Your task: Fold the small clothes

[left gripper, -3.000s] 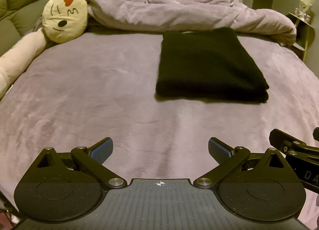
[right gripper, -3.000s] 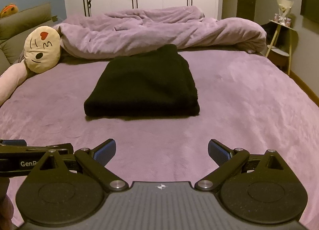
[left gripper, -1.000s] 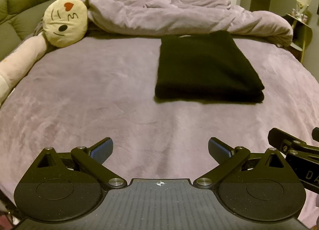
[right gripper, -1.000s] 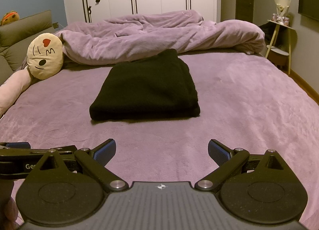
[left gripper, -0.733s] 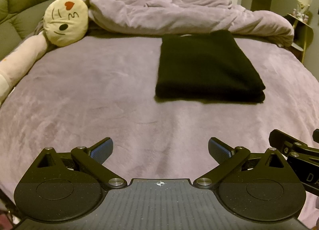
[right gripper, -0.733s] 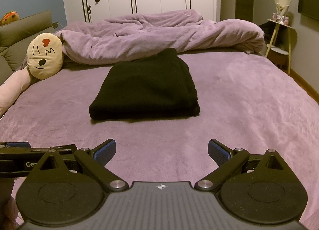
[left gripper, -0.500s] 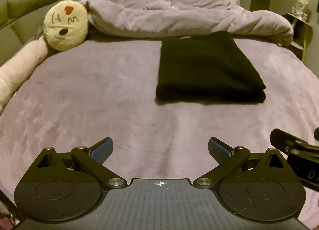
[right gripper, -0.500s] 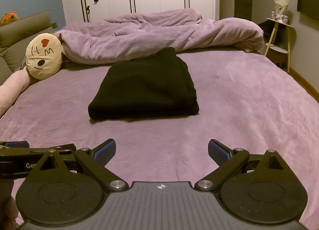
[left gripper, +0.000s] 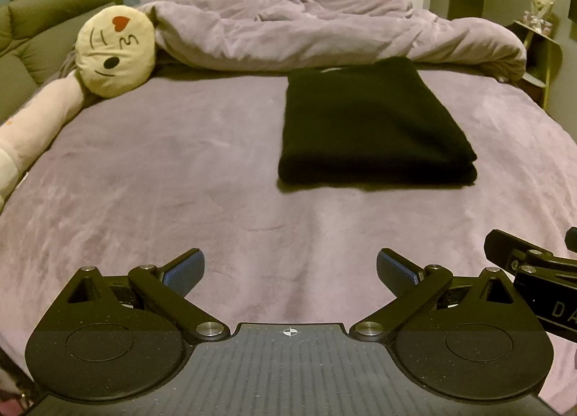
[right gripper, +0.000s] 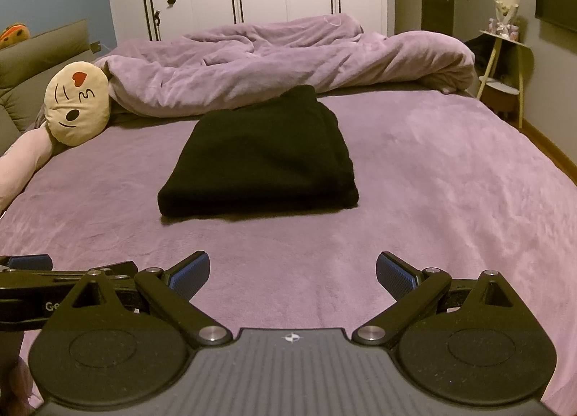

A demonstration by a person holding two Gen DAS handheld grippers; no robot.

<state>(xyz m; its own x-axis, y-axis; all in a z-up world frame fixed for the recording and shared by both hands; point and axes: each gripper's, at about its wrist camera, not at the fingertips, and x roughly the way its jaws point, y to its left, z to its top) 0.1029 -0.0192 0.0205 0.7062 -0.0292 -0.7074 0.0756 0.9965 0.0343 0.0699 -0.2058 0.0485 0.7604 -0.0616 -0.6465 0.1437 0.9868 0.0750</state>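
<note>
Left wrist view: folded black knit garment (left gripper: 375, 123) is lying flat on the mauve plush bed (left gripper: 180, 178), ahead and to the right of the left gripper (left gripper: 290, 271), well apart. Right wrist view: same garment (right gripper: 263, 156) is sitting ahead and slightly left of the right gripper (right gripper: 292, 271), so it is falling between the two, a little closer to the right one's line. Long axis is running away from the jaws; the thick folded edge is facing them. Both pairs of jaws are standing spread wide, holding nothing, touching nothing. Judging the fold as complete.
</note>
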